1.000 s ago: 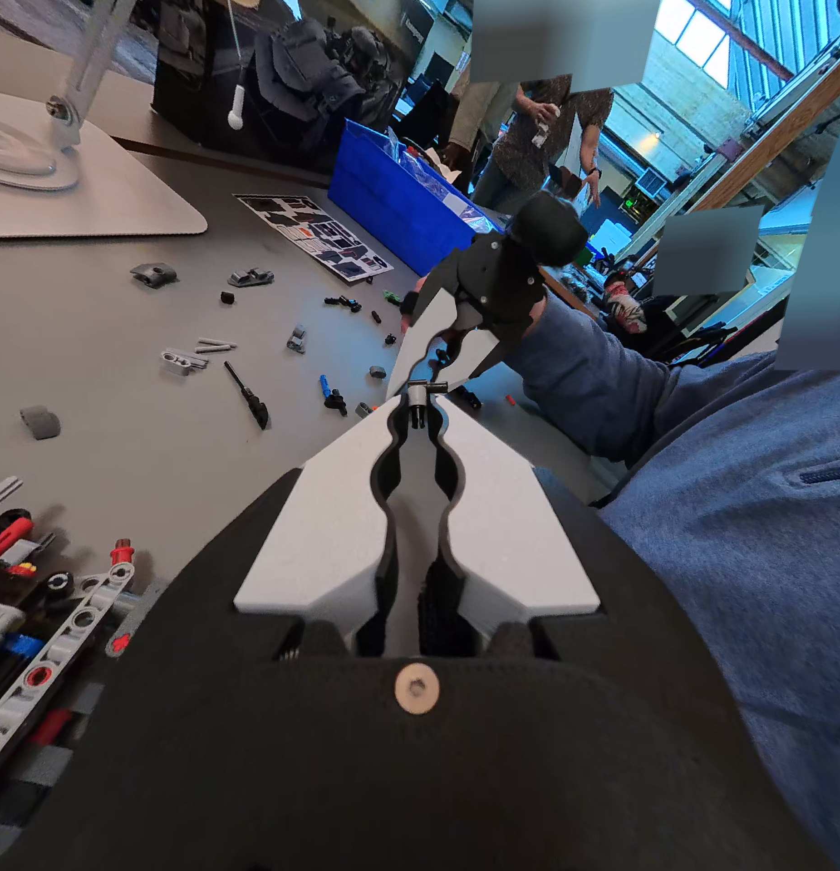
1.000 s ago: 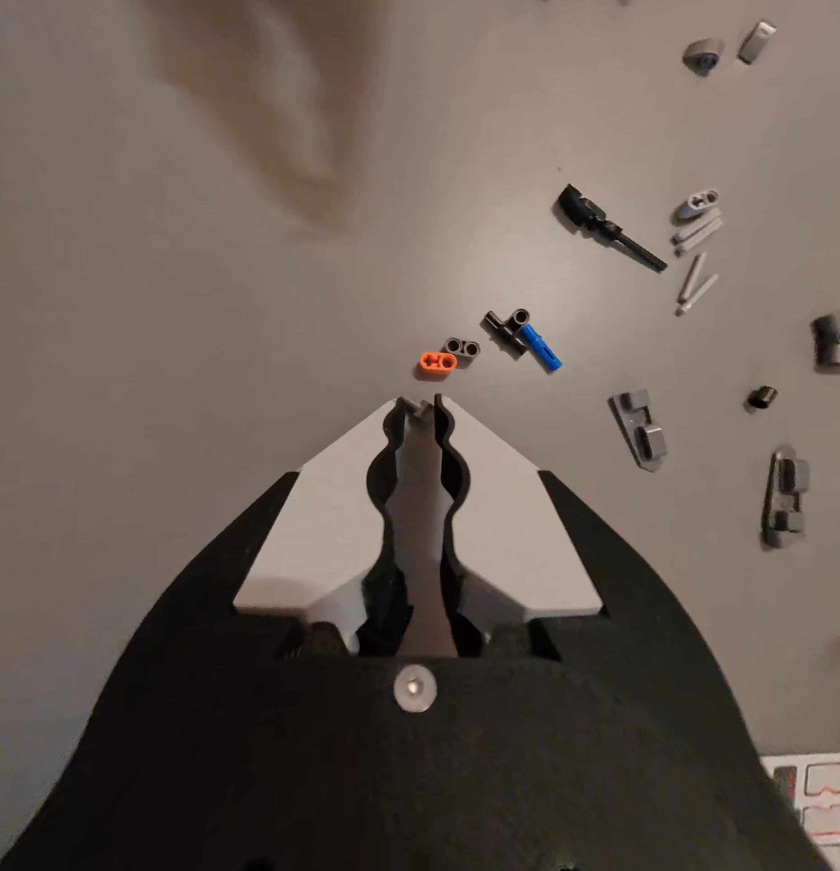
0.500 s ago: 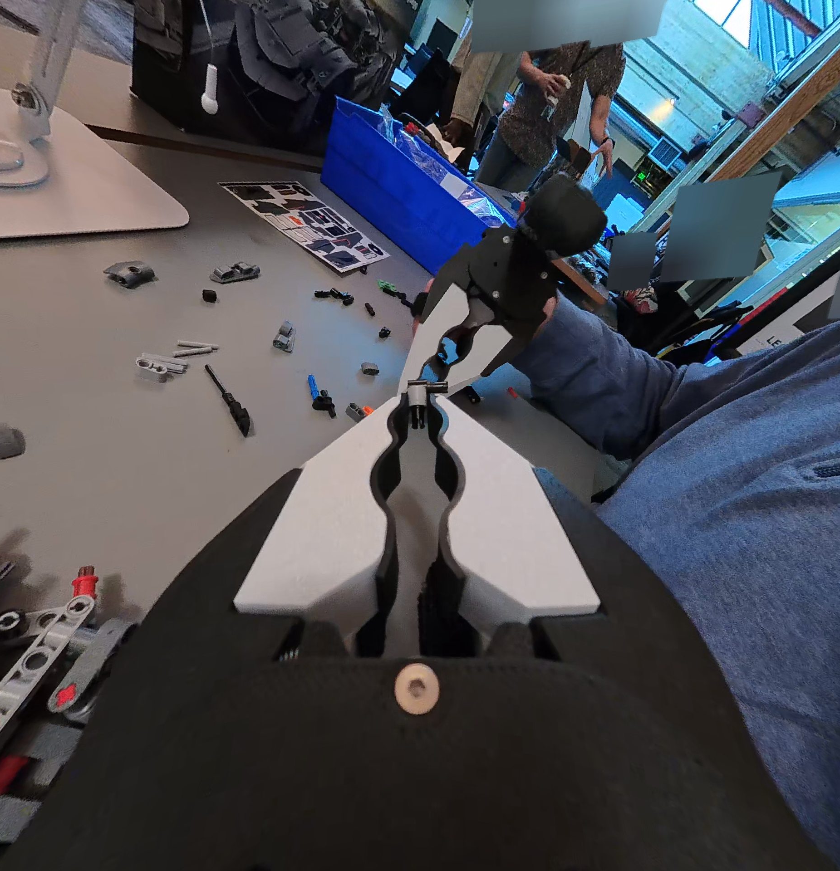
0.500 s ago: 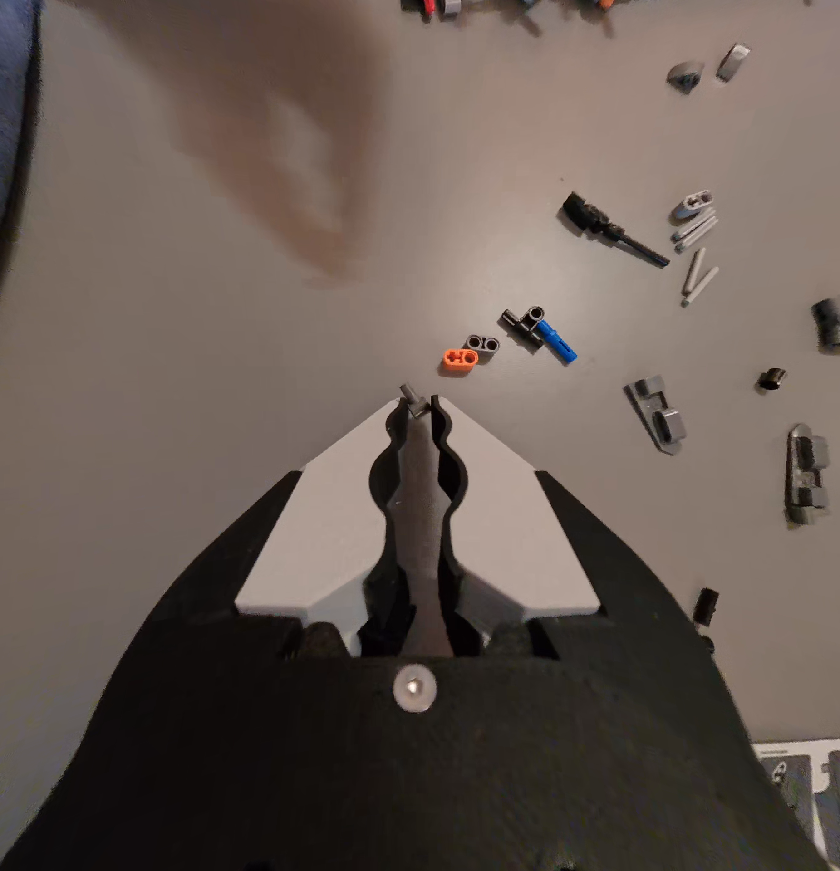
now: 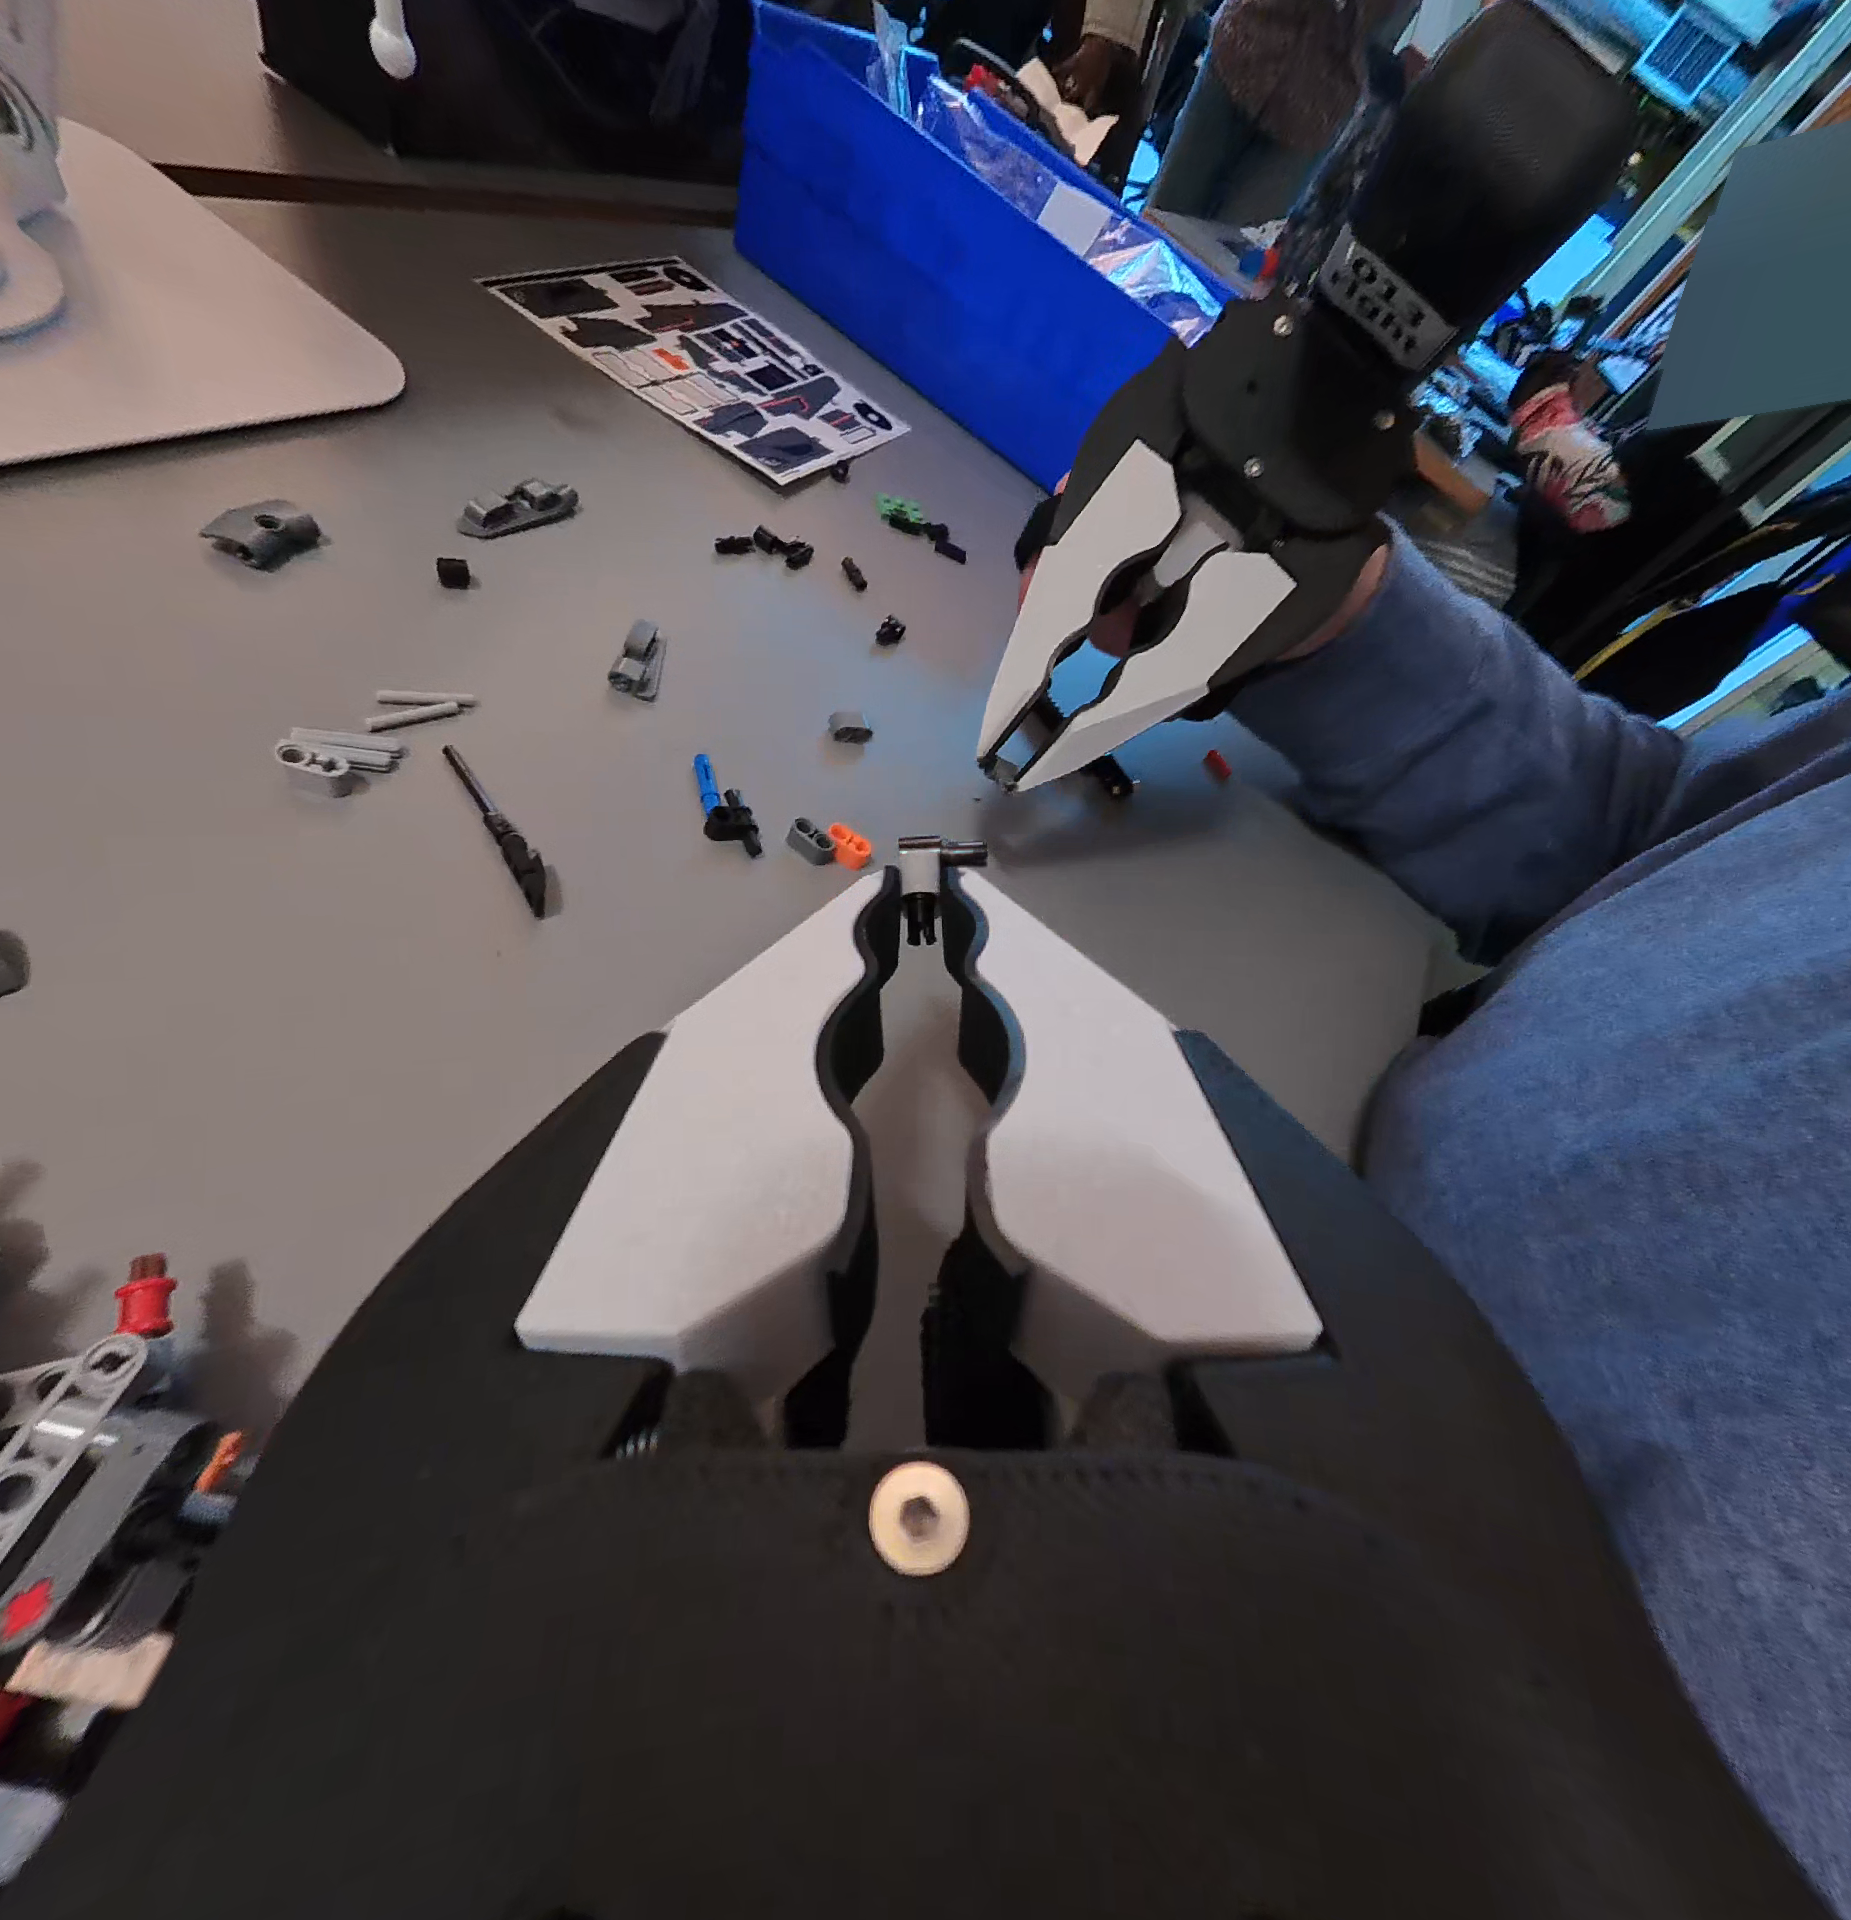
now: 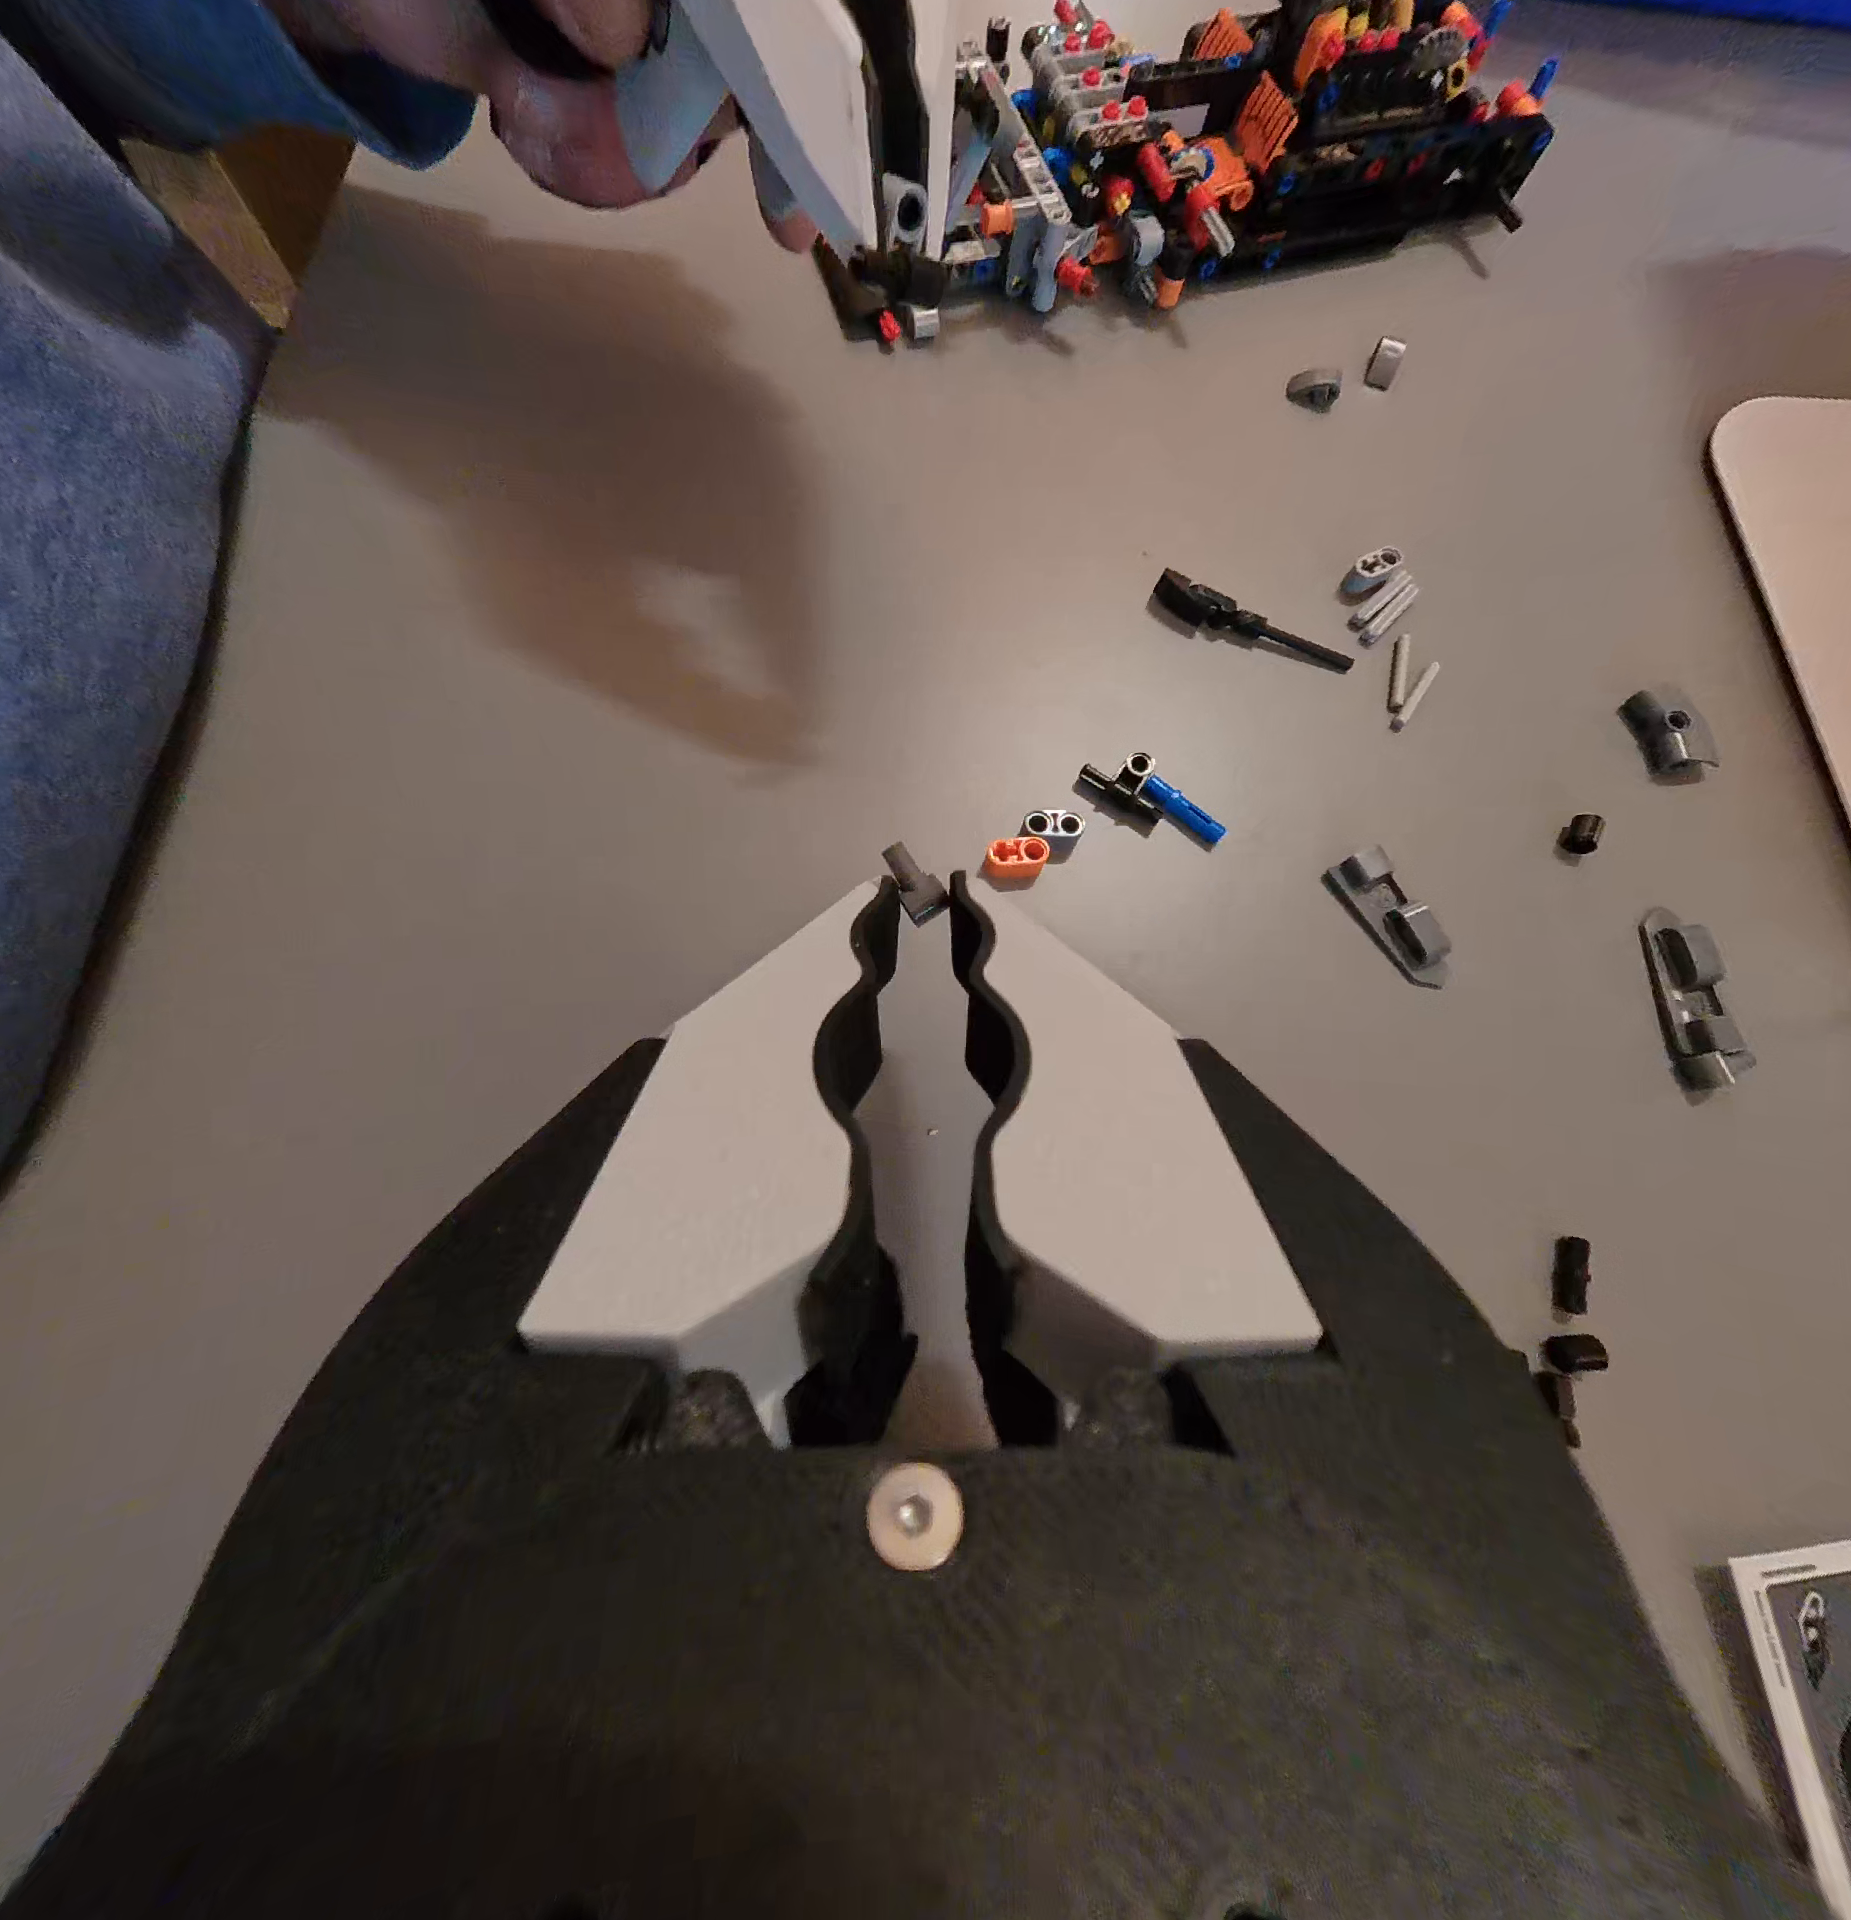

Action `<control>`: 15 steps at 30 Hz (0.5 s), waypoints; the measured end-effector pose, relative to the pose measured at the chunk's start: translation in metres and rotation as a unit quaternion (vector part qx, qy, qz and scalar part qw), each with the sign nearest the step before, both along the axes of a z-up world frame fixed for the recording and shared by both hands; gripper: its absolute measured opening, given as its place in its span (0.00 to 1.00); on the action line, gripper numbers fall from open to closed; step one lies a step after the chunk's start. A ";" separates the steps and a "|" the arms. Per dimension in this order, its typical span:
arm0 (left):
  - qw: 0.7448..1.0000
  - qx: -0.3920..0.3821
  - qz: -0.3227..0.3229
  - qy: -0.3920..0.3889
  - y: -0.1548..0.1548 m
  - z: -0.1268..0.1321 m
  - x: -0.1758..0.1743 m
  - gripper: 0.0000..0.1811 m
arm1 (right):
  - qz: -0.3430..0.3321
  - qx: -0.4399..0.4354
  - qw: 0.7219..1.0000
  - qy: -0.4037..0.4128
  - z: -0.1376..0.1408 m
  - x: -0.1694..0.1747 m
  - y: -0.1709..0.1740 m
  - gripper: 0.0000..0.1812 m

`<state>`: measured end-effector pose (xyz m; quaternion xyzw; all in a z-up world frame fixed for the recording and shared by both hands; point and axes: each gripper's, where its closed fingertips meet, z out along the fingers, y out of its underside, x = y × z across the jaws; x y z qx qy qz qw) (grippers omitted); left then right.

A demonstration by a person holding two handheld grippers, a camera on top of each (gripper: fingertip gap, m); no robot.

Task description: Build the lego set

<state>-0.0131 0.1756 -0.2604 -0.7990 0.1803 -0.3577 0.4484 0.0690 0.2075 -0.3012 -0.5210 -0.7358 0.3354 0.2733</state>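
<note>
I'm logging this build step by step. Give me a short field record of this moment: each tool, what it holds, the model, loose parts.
left tool: shut on small grey and black connector, held above the table
right tool: holds small grey pin piece at its tips
model: partly built lego set at the table's far side, behind the left tool in the right wrist view
loose parts: orange piece, grey two-hole piece, blue pin, black axle
sticker sheet: flat, beside the blue bin

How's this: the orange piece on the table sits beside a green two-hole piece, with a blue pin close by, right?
Not quite. The two-hole piece beside the orange piece is grey, not green, as the right wrist view shows. The blue pin does lie close by.
</note>
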 end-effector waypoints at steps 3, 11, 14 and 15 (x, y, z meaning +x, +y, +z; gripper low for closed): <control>1.000 0.001 -0.002 -0.017 0.001 0.003 0.003 0.03 | -0.003 -0.002 1.000 0.014 0.006 -0.001 0.001 0.04; 0.997 0.007 -0.001 -0.075 0.001 0.014 0.005 0.03 | 0.000 -0.010 0.999 0.046 0.016 -0.008 -0.003 0.04; 0.990 0.014 0.000 -0.143 0.001 0.029 0.000 0.03 | 0.003 -0.010 0.998 0.057 0.023 -0.011 -0.006 0.04; 0.986 0.018 0.001 -0.166 0.001 0.035 -0.002 0.03 | 0.004 -0.011 0.998 0.063 0.027 -0.012 -0.006 0.04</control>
